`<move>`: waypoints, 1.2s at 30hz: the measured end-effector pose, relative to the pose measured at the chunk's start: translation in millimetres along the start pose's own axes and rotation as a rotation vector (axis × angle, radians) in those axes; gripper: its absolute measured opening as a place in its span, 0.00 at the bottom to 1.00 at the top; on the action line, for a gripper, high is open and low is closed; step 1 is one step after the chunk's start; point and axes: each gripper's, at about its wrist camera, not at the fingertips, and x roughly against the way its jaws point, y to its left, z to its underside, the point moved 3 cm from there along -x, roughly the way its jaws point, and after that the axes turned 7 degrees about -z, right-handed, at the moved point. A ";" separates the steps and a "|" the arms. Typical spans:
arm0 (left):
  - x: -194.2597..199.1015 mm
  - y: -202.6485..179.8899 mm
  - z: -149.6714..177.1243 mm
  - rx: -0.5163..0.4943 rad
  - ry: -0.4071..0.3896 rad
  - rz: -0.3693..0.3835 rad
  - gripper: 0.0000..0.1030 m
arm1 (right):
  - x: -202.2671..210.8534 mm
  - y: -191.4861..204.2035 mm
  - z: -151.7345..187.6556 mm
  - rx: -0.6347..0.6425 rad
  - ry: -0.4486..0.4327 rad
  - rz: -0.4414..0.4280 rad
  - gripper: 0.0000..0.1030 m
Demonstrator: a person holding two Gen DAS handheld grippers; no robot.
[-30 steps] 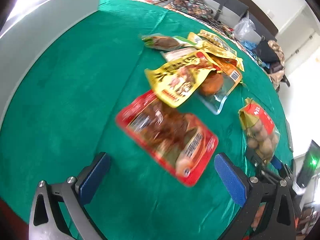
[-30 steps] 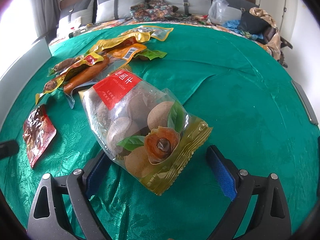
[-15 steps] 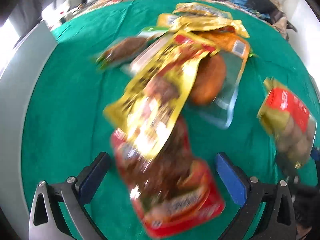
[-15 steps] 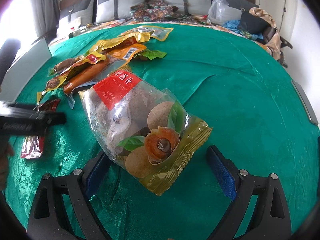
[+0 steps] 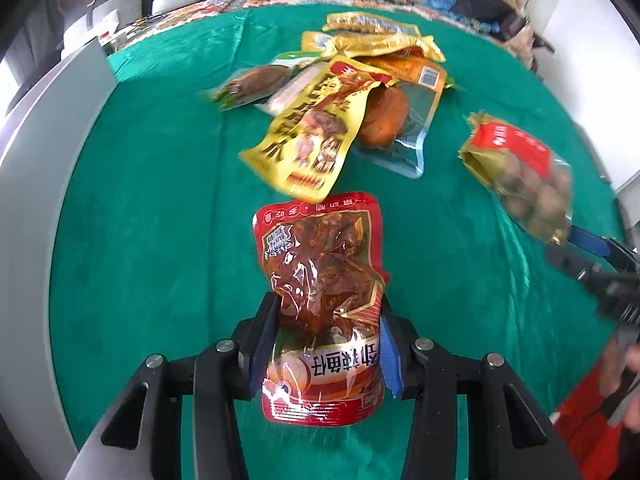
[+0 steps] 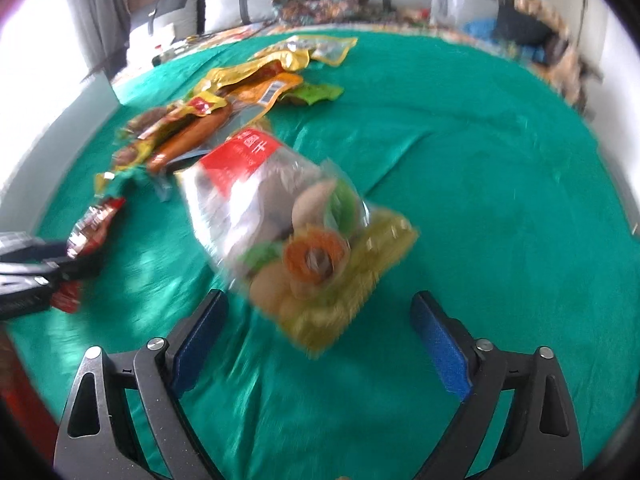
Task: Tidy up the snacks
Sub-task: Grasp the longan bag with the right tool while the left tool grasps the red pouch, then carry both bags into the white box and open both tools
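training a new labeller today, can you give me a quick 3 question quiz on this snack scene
1. True or false: the left gripper is closed on the red pouch.
2. Which of these lies ahead of the right gripper's open jaws? A) a clear bag of round brown snacks with a red label B) a soda can C) a banana
3. What colour is the cloth under the snacks?

Key: 1 true, its jaws have just been closing and the pads now press the pouch's sides; 2 A, the clear bag; 3 green.
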 end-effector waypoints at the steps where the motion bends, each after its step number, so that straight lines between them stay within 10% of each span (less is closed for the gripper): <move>1: 8.0 5.6 4.5 0.005 -0.016 0.012 0.43 | 7.5 -3.0 1.2 -0.043 0.012 -0.047 0.92; 6: 42.7 19.6 17.6 0.022 -0.092 0.058 0.43 | 48.6 14.6 -33.2 0.035 -0.006 -0.095 0.92; 13: 104.6 66.8 12.9 0.097 -0.205 0.088 0.44 | -29.7 70.9 -75.1 0.486 0.366 0.066 0.91; 15: 124.2 93.1 19.6 0.135 -0.236 0.078 0.44 | -37.9 67.8 -75.5 0.496 0.419 0.100 0.83; 16: 130.3 102.3 22.1 0.149 -0.245 0.075 0.44 | -34.0 64.6 -79.0 0.462 0.414 0.105 0.58; 19: 156.4 150.0 32.7 0.213 -0.278 0.057 0.44 | -11.7 51.2 -87.4 0.337 0.372 0.083 0.55; 24: 178.2 236.7 44.0 0.329 -0.297 -0.048 0.44 | 47.9 97.1 -105.3 0.246 0.261 -0.083 0.54; 32: 149.7 348.4 70.2 0.429 -0.151 -0.313 0.55 | 81.1 354.8 -139.1 0.315 0.201 -0.629 0.55; 36: 129.9 368.4 85.4 0.478 -0.087 -0.366 0.70 | 44.6 448.1 -134.5 0.365 0.220 -0.677 0.63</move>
